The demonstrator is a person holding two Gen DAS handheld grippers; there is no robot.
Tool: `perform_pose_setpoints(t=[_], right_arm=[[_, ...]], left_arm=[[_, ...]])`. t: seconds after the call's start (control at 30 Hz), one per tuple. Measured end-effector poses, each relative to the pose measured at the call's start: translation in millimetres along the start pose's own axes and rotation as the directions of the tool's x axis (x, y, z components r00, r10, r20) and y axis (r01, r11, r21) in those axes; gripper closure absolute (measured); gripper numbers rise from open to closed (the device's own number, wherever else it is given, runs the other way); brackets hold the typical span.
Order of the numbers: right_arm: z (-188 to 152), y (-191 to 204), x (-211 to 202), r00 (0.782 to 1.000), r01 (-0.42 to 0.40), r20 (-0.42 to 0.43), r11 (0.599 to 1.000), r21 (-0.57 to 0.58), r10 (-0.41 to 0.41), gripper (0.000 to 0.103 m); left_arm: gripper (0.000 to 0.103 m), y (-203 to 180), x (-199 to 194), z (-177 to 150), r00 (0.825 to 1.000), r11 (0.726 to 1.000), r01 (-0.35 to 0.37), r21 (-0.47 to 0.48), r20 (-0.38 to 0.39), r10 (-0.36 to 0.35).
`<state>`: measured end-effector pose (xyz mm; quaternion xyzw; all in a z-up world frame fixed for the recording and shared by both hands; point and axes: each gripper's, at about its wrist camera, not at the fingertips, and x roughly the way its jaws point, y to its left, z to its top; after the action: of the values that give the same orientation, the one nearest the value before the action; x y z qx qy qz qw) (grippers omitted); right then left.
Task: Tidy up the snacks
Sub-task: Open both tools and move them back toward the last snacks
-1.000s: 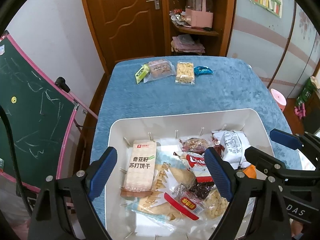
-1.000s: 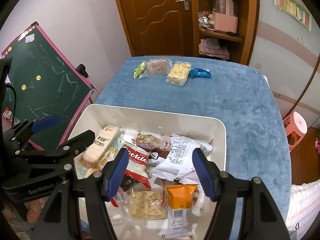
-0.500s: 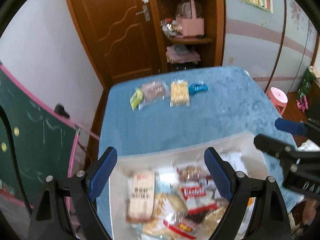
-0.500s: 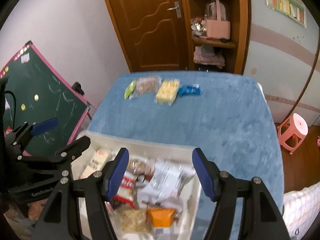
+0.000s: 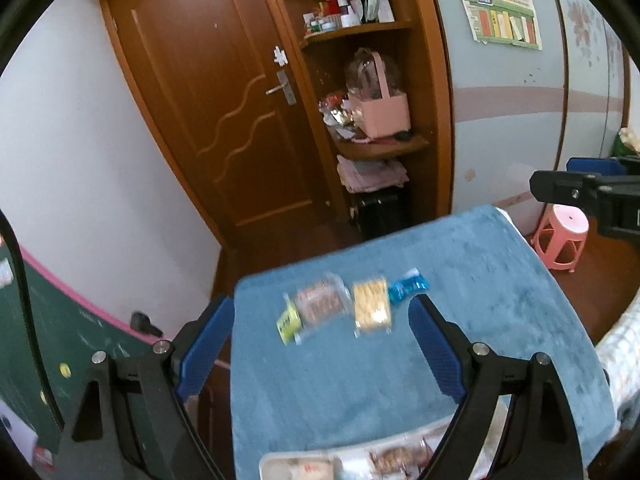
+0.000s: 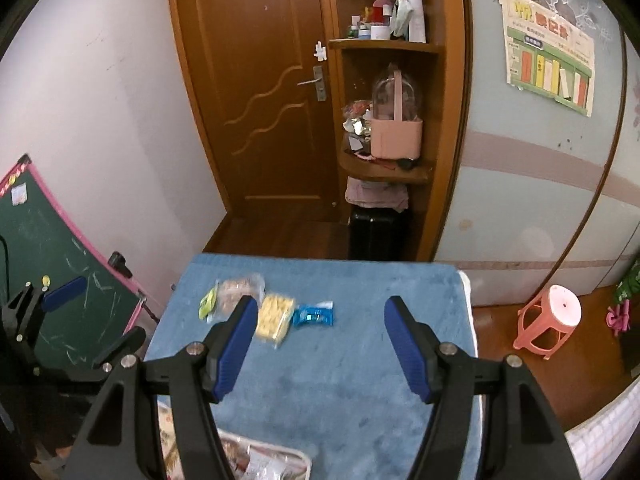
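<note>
Several snack packets lie in a row at the far end of the blue tablecloth: a green one, a clear bag of brown biscuits, a yellow cracker pack and a blue packet. They also show in the right wrist view, the yellow pack and blue packet among them. The white bin of snacks shows only at the bottom edge. My left gripper is open and empty, held above the table. My right gripper is open and empty too.
A wooden door and a corner shelf with a pink basket stand behind the table. A green chalkboard leans at the left. A pink stool stands on the floor at the right.
Both grippers have risen and tilted up from over the bin. The bin has dropped to the bottom edge and the far packets and wall fill the views.
</note>
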<state>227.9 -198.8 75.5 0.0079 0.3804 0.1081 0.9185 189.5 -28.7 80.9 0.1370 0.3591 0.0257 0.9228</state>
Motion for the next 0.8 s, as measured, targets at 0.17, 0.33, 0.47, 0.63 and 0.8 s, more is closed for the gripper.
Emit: perform_pose_setpoints(t=[0.17,0.33,0.47,0.63,0.8], right_arm=[[31,-10,36,0.998,0.007,-0.057,1.0,-0.006,-0.007,0.037],[50,-31,115,0.98,0.053,-0.194,0.999,0.012,-0.05,0.037],[40,-49,196,0.945,0.064,-0.325,0.996,0.065,-0.039,0.037],[5,-58,271,0.902,0.045,-0.431,0.989,0.14,0.019,0.037],[-31,-58,321,0.861,0.003,-0.496,0.975,0.221,0.11,0.037]], left_arm=[[0.015,-4,45,39,0.999,1.0,-0.014,0.025,-0.043,0.015],[0.015,-7,130,53,0.977,0.998,0.062,-0.024,-0.201,-0.066],[0.015,-13,210,39,0.931,0.99,0.102,-0.102,-0.34,-0.131],[0.015,-32,279,2,0.876,0.982,0.133,-0.133,-0.447,-0.179],[0.015,-50,323,-35,0.829,0.979,0.148,-0.143,-0.521,-0.202]])
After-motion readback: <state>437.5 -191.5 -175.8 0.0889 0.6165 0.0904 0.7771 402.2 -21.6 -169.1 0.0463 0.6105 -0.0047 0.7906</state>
